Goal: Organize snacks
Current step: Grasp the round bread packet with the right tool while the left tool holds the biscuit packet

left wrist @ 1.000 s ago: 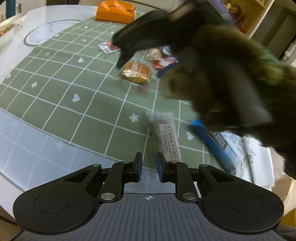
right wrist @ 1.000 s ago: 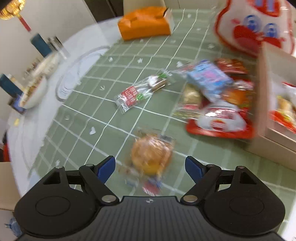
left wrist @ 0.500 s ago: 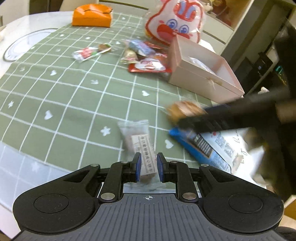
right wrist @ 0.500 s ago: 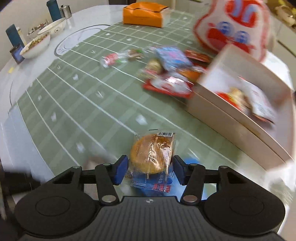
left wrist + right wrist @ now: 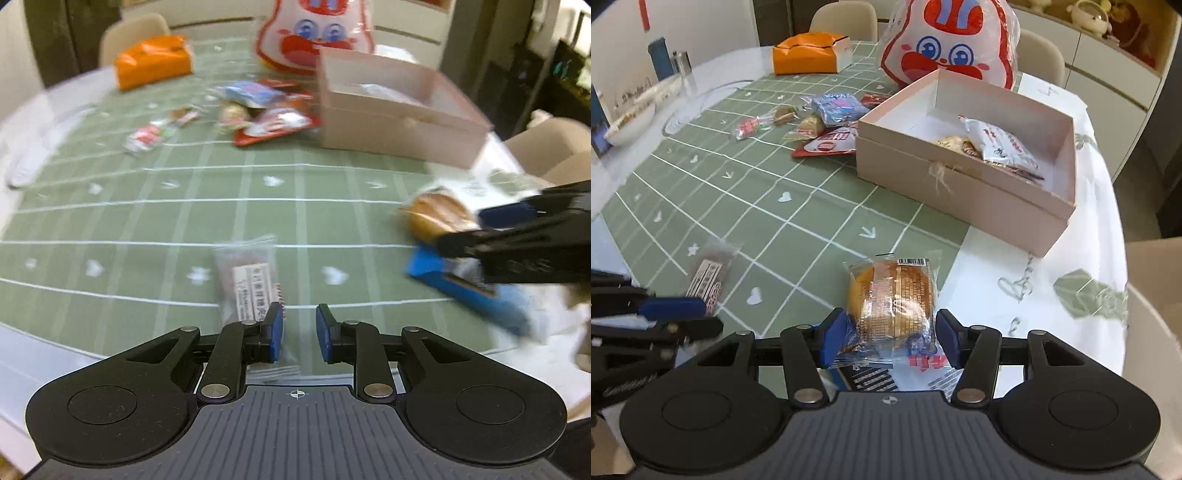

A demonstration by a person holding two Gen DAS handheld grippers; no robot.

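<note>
My right gripper is shut on a wrapped round cake and holds it above the table's near edge; the cake also shows in the left wrist view. The pink open box with a few snacks inside lies ahead to the right. My left gripper is empty, its jaws a narrow gap apart, just over a clear packet with a brown bar, which also shows in the right wrist view. A blue packet lies under the right gripper.
A heap of loose snacks lies left of the box on the green checked cloth. A rabbit-faced bag stands behind the box. An orange tissue box sits at the back; bowls and cups at far left.
My right gripper closed on the wrapped cake and carried it from the cloth's middle toward the near right edge. My left gripper swung right and its jaws opened slightly.
</note>
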